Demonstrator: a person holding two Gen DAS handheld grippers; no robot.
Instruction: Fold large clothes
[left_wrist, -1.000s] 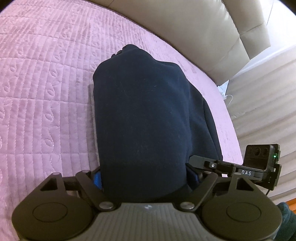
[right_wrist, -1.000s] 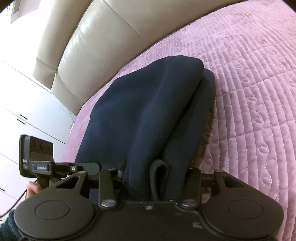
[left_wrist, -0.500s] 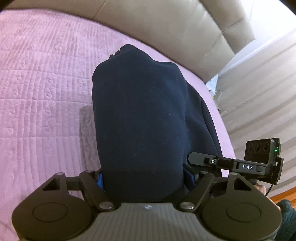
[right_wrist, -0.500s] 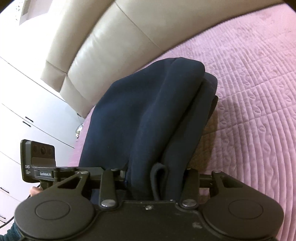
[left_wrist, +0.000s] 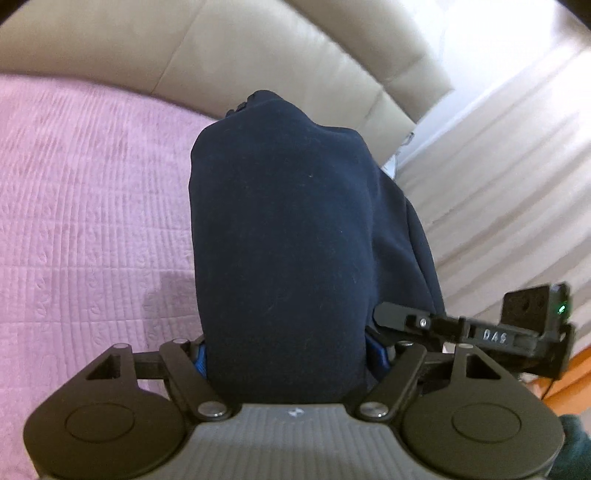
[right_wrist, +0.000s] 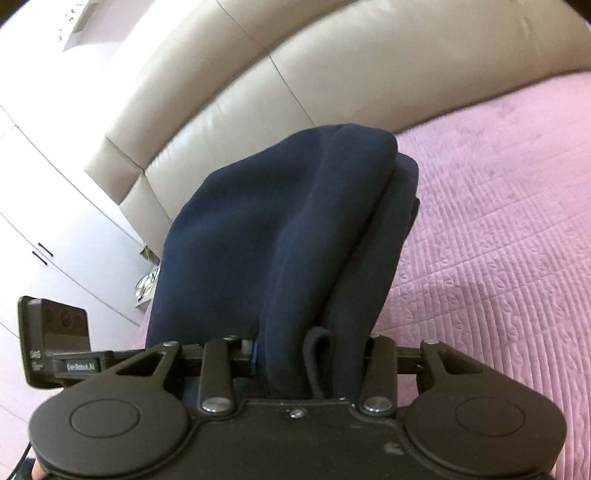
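Lettering "DAS" marks the right gripper (left_wrist: 495, 334). We hold the folded navy garment (left_wrist: 284, 240) clamped in both, left gripper (left_wrist: 286, 363) too, above the pink quilt (left_wrist: 81, 206), whose far edge meets a beige headboard (left_wrist: 258, 51).

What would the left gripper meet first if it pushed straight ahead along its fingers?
The navy garment already bunched between the left gripper fingers; beyond it, probably the pink bedspread, though depth is unclear.
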